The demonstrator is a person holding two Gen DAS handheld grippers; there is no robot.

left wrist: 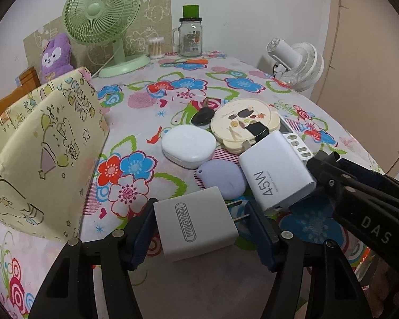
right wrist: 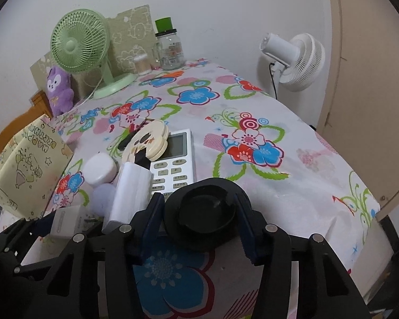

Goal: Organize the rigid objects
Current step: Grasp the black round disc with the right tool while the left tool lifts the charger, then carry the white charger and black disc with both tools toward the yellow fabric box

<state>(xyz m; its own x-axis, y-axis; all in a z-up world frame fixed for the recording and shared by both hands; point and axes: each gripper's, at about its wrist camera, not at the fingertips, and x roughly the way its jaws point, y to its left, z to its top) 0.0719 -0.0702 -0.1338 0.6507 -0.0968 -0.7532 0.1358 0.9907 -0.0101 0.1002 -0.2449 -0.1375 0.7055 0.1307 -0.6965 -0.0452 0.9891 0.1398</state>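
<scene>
My left gripper (left wrist: 200,207) is shut on a white MINGYI plug charger (left wrist: 194,223), one pad on its body and the other at its prongs, low over the flowered tablecloth (left wrist: 151,101). My right gripper (right wrist: 199,202) is shut on a black round dish-like object (right wrist: 204,212), its blue pads against both sides. Just behind lie a white 45W charger (left wrist: 274,175), a lilac egg-shaped piece (left wrist: 222,178), a white rounded case (left wrist: 188,145), a cream flower-shaped compact (left wrist: 242,125), a black key fob (left wrist: 202,115) and a white remote (right wrist: 173,159).
A yellow fabric box (left wrist: 40,146) stands open at the left. At the back are a green fan (left wrist: 101,18), a glass jar (left wrist: 190,37), a cotton swab tub (left wrist: 156,47) and a purple plush (left wrist: 55,55). A white fan (right wrist: 295,58) and a door (right wrist: 372,79) flank the table's right edge.
</scene>
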